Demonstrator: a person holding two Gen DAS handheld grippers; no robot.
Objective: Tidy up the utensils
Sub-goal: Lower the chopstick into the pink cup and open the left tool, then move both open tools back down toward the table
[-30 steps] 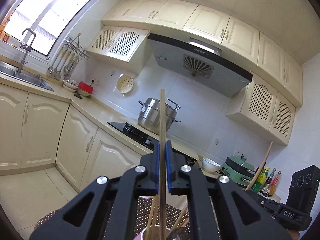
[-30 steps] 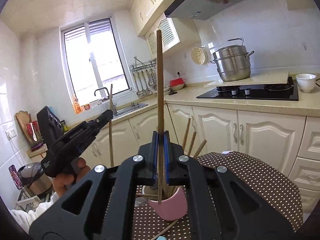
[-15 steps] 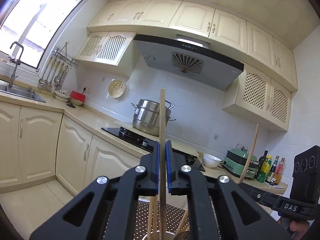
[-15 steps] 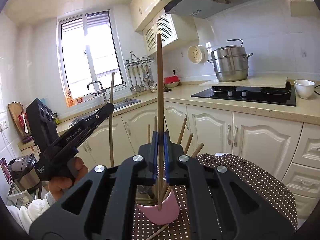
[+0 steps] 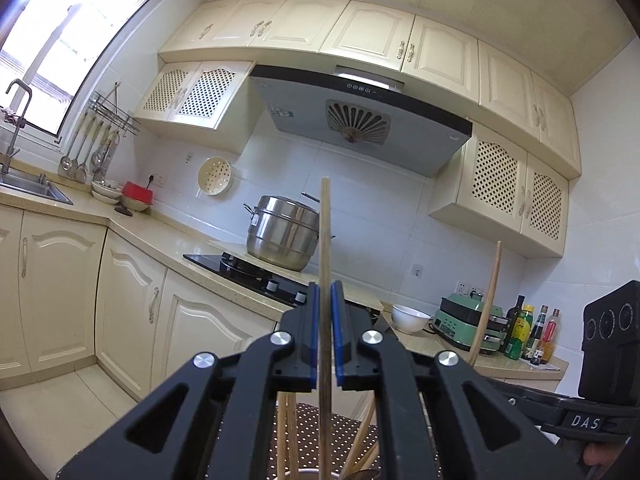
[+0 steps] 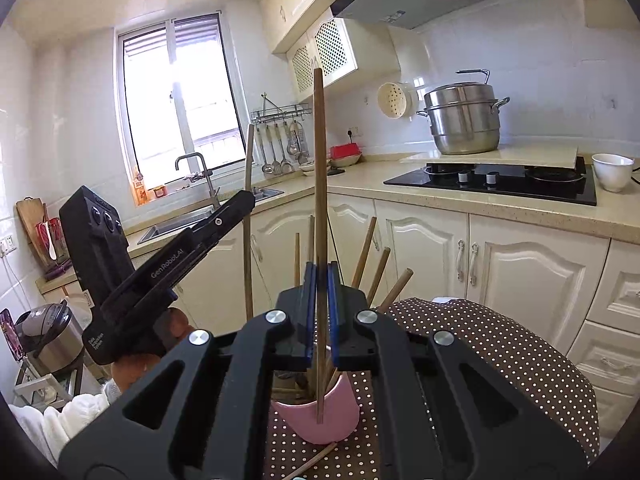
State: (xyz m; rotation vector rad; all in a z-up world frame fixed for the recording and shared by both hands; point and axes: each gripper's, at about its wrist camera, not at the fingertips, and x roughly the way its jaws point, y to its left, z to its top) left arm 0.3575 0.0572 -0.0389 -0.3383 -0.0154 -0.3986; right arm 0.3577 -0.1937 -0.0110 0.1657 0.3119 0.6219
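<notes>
My left gripper [image 5: 325,336] is shut on a wooden chopstick [image 5: 325,240] held upright. It also shows in the right wrist view [image 6: 240,208], left of the cup, with its chopstick [image 6: 248,220]. My right gripper [image 6: 320,312] is shut on a darker chopstick [image 6: 319,160], upright, its lower tip in front of a pink cup [image 6: 316,416]. The cup holds several chopsticks [image 6: 366,252] and stands on a brown dotted cloth [image 6: 500,352]. The right gripper's chopstick [image 5: 486,304] shows at the right of the left wrist view.
One loose chopstick [image 6: 312,462] lies on the cloth before the cup. Behind are a counter with a black hob [image 6: 500,180], a steel steamer pot [image 6: 464,120], a white bowl [image 6: 612,170], a sink [image 6: 192,220] and bottles [image 5: 528,332].
Both grippers stay shut on their chopsticks. The left gripper has tilted upward and shifted, so the cup has nearly dropped out of its view. The right gripper has moved slightly nearer the cup.
</notes>
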